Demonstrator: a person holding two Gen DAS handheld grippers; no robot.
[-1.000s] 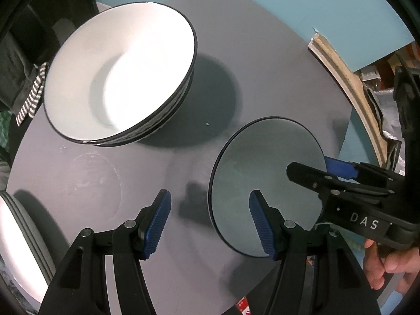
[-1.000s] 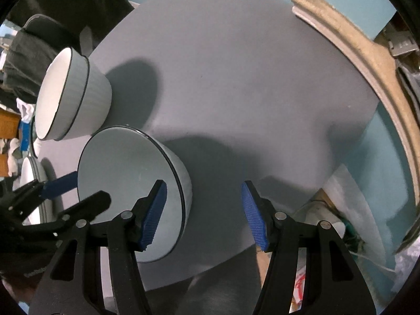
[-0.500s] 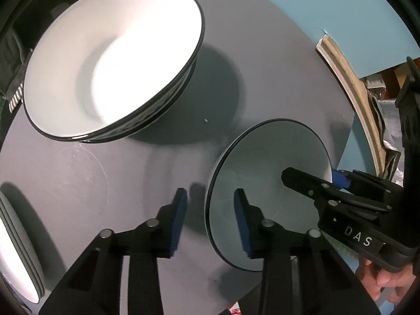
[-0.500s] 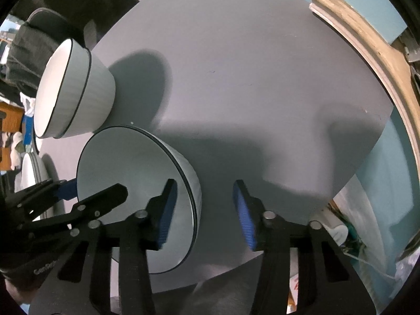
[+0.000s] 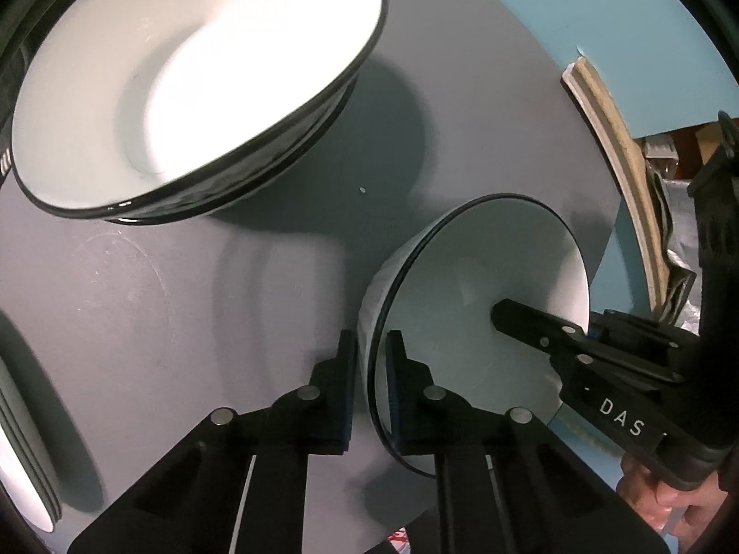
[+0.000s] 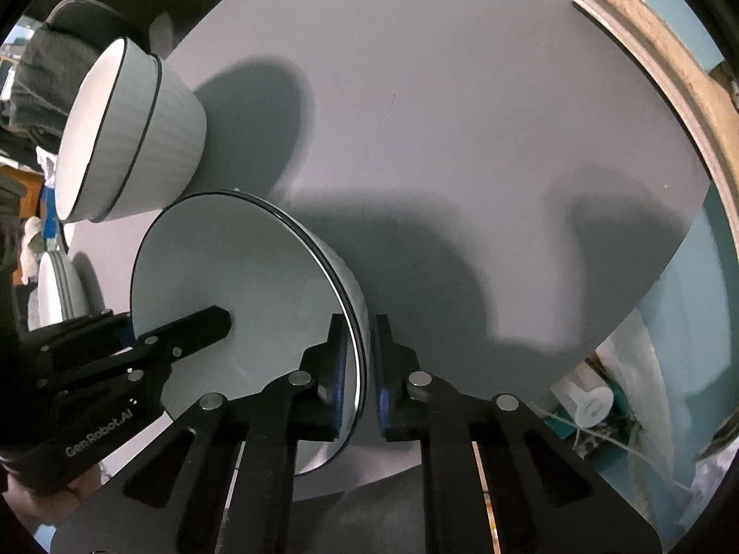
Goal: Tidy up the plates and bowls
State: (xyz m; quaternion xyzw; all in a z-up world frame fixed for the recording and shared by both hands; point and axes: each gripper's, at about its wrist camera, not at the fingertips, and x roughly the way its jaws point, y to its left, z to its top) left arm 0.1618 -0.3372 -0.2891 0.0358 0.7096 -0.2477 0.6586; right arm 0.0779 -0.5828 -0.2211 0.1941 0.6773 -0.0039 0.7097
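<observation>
Both tools pinch one small white bowl from opposite sides of its dark-edged rim. The left gripper is closing, its pads already pressed on the near rim wall, one inside and one outside. The right gripper is clenched on the opposite wall in the same way. The bowl sits on the round grey table, near its front edge, just beside a stack of ribbed white bowls that appears two deep.

Judged from the task, the step in hand is lifting this bowl to nest it in that stack. To do it well, the two hands should rise together and level, since uneven pull on a thin rim could tilt the bowl or let it slip off the pads. It should clear the stack's rim before travelling across, then descend centred and gently, ceramic on ceramic. A pile of plates at the left edge looks well clear of that path, so it need not be disturbed
</observation>
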